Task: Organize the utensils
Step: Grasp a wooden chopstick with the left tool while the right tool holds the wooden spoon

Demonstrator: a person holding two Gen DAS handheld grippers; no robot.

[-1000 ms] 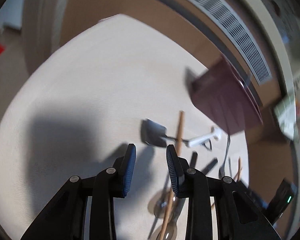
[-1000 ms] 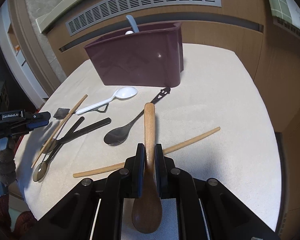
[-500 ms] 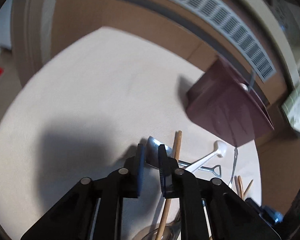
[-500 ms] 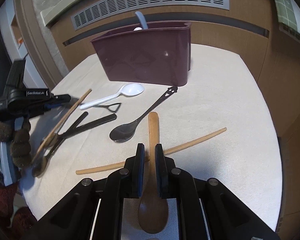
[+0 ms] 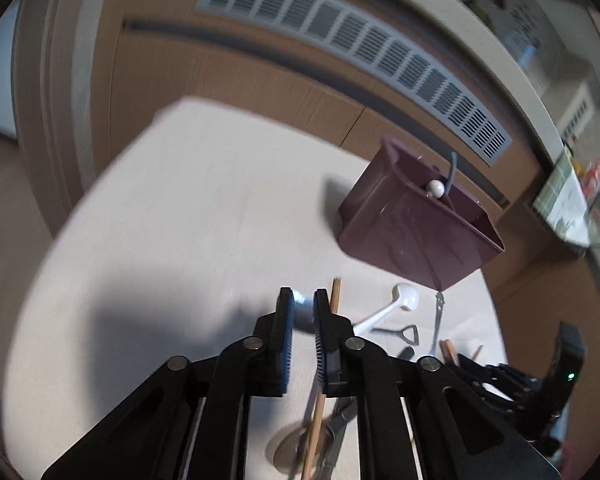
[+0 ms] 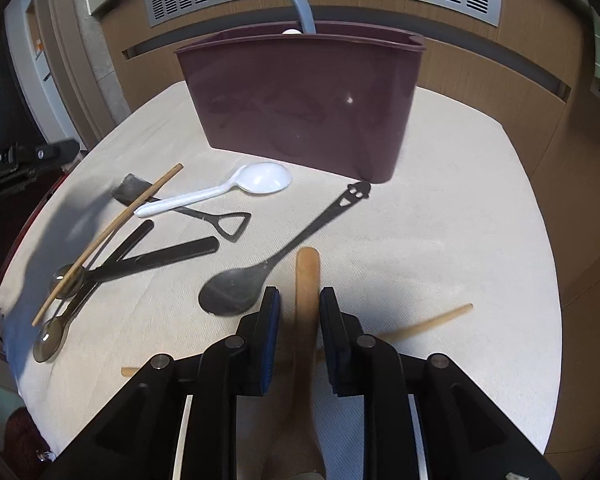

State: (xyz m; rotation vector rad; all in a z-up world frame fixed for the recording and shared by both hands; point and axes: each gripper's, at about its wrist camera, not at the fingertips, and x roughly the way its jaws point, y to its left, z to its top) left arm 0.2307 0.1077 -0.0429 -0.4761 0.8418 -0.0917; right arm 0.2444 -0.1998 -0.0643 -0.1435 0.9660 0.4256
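- The left gripper [image 5: 303, 292] is opening slightly and gripping nothing, likely lining up on the shovel spoon [image 6: 130, 190] lying at the left.
- The right gripper [image 6: 296, 300] is opening and releasing the wooden spoon [image 6: 307, 276] lying loose between its jaws, near-side of the far maroon caddy [image 6: 300, 100], perhaps for regripping.

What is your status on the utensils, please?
Left tongs opening, nothing gripped, shovel spoon on table. Right tongs opening, wooden spoon loose between them. Chopstick crosses under spoon; maroon holder ahead.
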